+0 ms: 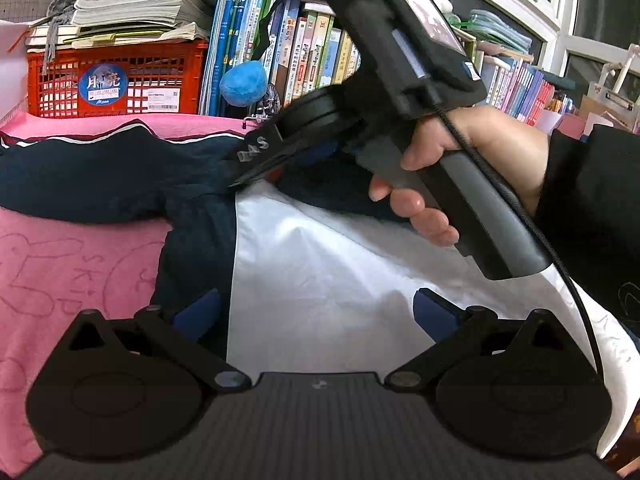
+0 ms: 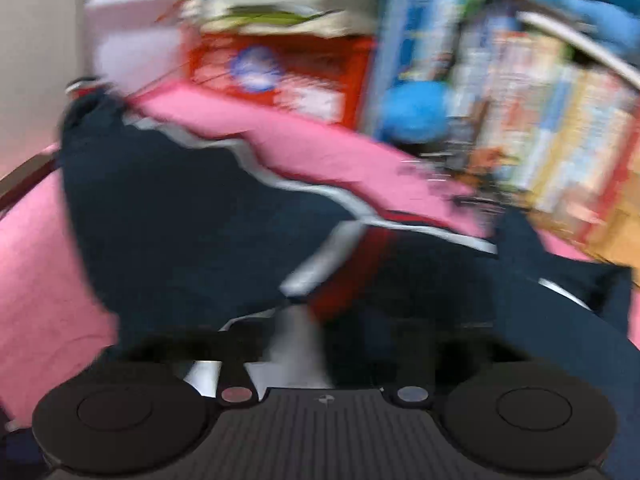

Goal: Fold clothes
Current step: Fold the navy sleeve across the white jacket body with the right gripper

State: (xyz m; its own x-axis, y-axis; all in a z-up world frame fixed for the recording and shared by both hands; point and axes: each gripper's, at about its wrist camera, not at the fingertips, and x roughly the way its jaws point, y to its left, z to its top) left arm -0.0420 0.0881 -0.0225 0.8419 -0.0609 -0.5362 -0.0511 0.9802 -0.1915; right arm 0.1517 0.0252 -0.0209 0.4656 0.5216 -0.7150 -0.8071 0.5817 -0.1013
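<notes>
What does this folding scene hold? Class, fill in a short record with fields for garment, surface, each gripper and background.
garment: navy and white garment, spread out, partly bunched
surface: pink blanket under it
left gripper: left gripper open, fingers low over the white panel
right gripper: right gripper in a hand, tips at the navy fabric; own view blurred
background: red crate, paper stack, books

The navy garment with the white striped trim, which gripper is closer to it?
Right. The right gripper tips reach the navy garment; the left gripper sits back over its white panel.
</notes>
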